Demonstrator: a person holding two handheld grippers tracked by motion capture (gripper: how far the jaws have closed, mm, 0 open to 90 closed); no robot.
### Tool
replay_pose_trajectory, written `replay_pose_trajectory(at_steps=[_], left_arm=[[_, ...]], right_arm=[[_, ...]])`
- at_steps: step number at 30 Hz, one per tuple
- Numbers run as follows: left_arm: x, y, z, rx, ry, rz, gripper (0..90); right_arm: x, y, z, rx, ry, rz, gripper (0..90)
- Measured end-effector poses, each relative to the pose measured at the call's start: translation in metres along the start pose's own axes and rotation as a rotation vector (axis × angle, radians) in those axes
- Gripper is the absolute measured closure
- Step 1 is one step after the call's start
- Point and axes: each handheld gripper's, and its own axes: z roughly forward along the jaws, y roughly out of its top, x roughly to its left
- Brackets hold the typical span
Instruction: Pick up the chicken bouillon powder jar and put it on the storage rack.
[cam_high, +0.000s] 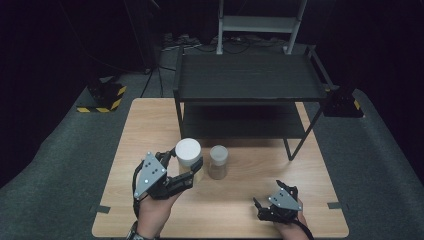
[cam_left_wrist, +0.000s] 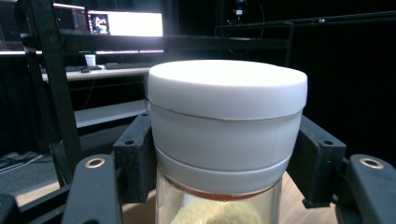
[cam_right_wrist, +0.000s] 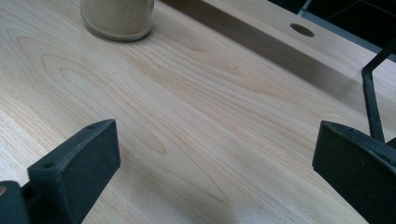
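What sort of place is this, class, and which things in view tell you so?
Probably a recording lab: a wooden table ringed by black curtains, hazard-taped stand feet on grey carpet, and lit computer monitors behind.

We're looking down along the right gripper, and its two black jaws stand wide apart with just bare wooden table between them. A glass jar of tan powder sits on the table well ahead of the jaws. There's a round hole near the table's far edge, and a thin black frame leg stands beside one jaw.
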Motion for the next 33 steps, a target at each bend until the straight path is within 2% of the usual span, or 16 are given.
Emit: replay_pose_trajectory(at_steps=[17,25,33], left_arm=[[0.012,0.043,0.023,-0.038,0.001,-0.017,34.2],[0.015,0.065,0.035,-0.051,0.013,0.001,34.2],[0.02,0.084,0.048,-0.067,0.022,-0.011,34.2]], right_arm=[[-0.001,0.0,0.0,-0.002,0.001,0.003,0.1],[-0.002,-0.001,-0.001,-0.005,0.004,0.009,0.1],[-0.003,-0.001,-0.001,-0.006,0.008,0.014,0.1]])
